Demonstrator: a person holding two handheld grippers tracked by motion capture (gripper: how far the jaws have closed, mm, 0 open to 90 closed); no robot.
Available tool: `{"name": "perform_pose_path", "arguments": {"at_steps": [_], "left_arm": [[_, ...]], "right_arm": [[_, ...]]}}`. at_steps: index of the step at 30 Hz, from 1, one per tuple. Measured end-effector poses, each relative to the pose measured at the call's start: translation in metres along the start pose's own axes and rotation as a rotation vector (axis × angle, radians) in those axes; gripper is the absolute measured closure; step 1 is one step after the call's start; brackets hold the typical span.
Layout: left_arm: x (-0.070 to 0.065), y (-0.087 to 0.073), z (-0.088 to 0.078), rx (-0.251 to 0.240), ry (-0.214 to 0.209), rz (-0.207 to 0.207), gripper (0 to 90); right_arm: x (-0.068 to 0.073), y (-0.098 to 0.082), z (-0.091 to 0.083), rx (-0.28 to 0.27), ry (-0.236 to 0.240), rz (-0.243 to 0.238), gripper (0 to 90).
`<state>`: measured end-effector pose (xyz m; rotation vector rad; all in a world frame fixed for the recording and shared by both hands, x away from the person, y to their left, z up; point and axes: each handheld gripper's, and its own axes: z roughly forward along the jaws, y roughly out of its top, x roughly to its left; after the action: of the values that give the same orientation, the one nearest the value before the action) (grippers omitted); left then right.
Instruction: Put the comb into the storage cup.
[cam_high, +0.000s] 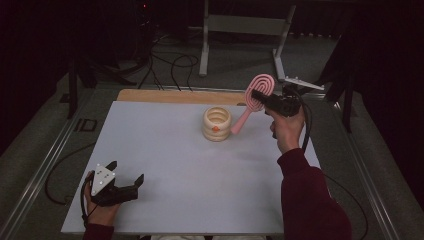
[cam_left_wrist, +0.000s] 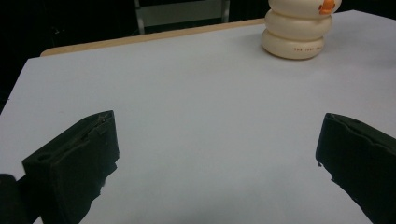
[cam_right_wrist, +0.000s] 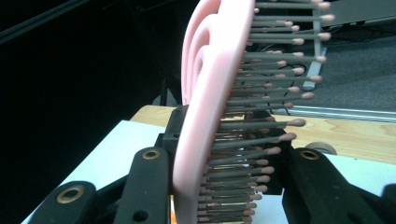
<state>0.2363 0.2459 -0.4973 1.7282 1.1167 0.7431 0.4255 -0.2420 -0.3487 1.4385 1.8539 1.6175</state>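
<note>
Table: while you stand at its near edge, you have one table (cam_high: 165, 165), a flat pale sheet over a wooden board whose bare strip shows along the far edge.
Open room: your left and middle stretch of the sheet is bare; the sheet's edges drop off to grey floor on both sides.
Grippers: two. Your left gripper (cam_high: 125, 174) rests at the near left corner with its black jaws spread wide and nothing between them. Your right gripper (cam_high: 256, 95) is lifted over the far right part of the table, clamped on the brush head.
Hairbrush: one pink hairbrush (cam_high: 254, 100), smooth plastic with an oval looped head and grey bristles tipped with small pink beads; it hangs tilted, handle pointing down toward the holder's right side.
Holder: one cream holder (cam_high: 216, 123), glossy, shaped like stacked rounded rings with an open top and a small orange mark on the front, standing far of centre.
</note>
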Motion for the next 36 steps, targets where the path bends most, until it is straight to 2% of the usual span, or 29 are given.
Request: {"name": "perform_pose_path", "arguments": {"at_steps": [9, 20, 28, 36], "left_arm": [[0.0, 0.0, 0.0, 0.001, 0.0, 0.0, 0.0], [0.0, 0.0, 0.0, 0.003, 0.0, -0.002, 0.0], [0.0, 0.0, 0.0, 0.003, 0.001, -0.003, 0.0], [0.001, 0.001, -0.001, 0.004, 0.0, -0.002, 0.0]], "right_arm": [[-0.005, 0.002, 0.0, -0.015, -0.022, 0.003, 64.1], [-0.007, 0.013, 0.003, -0.021, -0.046, -0.014, 64.1], [-0.01, 0.019, 0.004, -0.045, -0.046, 0.014, 64.1], [-0.013, 0.023, 0.006, -0.06, -0.065, 0.018, 64.1]]}}
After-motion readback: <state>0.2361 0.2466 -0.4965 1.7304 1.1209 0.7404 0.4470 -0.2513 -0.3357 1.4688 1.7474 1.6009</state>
